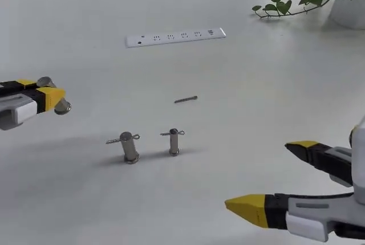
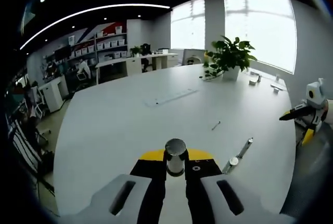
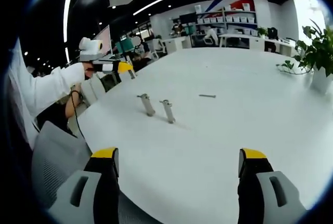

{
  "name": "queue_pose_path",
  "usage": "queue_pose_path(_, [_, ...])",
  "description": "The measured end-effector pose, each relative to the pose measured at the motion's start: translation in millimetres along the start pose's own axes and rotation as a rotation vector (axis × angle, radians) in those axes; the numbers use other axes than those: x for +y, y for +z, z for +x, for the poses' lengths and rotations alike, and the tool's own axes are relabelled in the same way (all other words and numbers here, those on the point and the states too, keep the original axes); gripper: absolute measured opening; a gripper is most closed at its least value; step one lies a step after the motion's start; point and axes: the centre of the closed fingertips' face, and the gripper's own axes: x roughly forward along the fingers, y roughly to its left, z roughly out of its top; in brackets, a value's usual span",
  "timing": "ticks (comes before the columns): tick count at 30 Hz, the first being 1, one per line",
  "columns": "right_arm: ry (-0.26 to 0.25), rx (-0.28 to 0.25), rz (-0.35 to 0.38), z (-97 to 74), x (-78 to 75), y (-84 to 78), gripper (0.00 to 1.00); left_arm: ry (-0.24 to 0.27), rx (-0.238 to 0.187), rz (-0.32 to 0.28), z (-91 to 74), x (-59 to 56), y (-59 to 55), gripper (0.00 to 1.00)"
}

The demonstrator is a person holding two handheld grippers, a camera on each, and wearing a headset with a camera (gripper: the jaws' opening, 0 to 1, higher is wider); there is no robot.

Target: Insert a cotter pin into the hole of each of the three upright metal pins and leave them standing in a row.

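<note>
Head view: a smooth cylindrical metal pin [image 1: 63, 107] is clamped in the left gripper [image 1: 55, 94]. The right gripper [image 1: 267, 174] is held wide. Two upright cottered pins [image 1: 130, 148] [image 1: 174, 142] are seen between the grippers, with a thin loose cotter pin [image 1: 186, 99] beyond.

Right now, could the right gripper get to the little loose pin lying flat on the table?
Probably yes. The right gripper is open and empty, and only bare table lies between it and the loose cotter pin; the two standing metal pins sit off to one side.

White sleeve [image 3: 47, 86], yellow-tipped black-and-grey hand-held gripper [image 1: 258, 174]
</note>
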Motion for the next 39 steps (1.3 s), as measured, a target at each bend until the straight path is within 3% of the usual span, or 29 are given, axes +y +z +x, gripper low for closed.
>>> queue_pose_path(6, [-0.008, -0.007, 0.005, -0.6, -3.0, -0.4, 0.94, -0.006, 0.013, 0.013, -14.9, -23.2, -7.7, 0.09])
queue_pose_path(8, [-0.008, -0.003, 0.004, -0.7, -3.7, -1.9, 0.94, -0.021, 0.018, 0.009, -17.2, -35.8, -12.4, 0.09])
queue_pose_path(11, [-0.007, -0.007, 0.006, -1.0, -3.9, -2.2, 0.93, -0.054, 0.033, 0.05, -15.9, -56.2, -20.6, 0.09])
queue_pose_path(18, [0.0, -0.017, 0.005, -2.4, -2.4, -1.5, 0.93, -0.131, 0.071, 0.063, -6.7, -101.0, -38.3, 0.09])
queue_pose_path(21, [0.0, -0.017, 0.007, -2.8, -2.9, -2.5, 0.93, -0.158, 0.077, 0.064, -3.4, -115.1, -42.1, 0.09])
queue_pose_path(30, [0.0, -0.015, 0.003, -2.7, -3.0, -4.0, 0.92, -0.215, 0.112, 0.077, 9.5, -147.8, -56.3, 0.1])
queue_pose_path(39, [-0.002, 0.0, 0.001, -1.1, -4.1, -8.6, 0.9, -0.241, 0.138, 0.081, 19.9, -169.5, -70.2, 0.1])
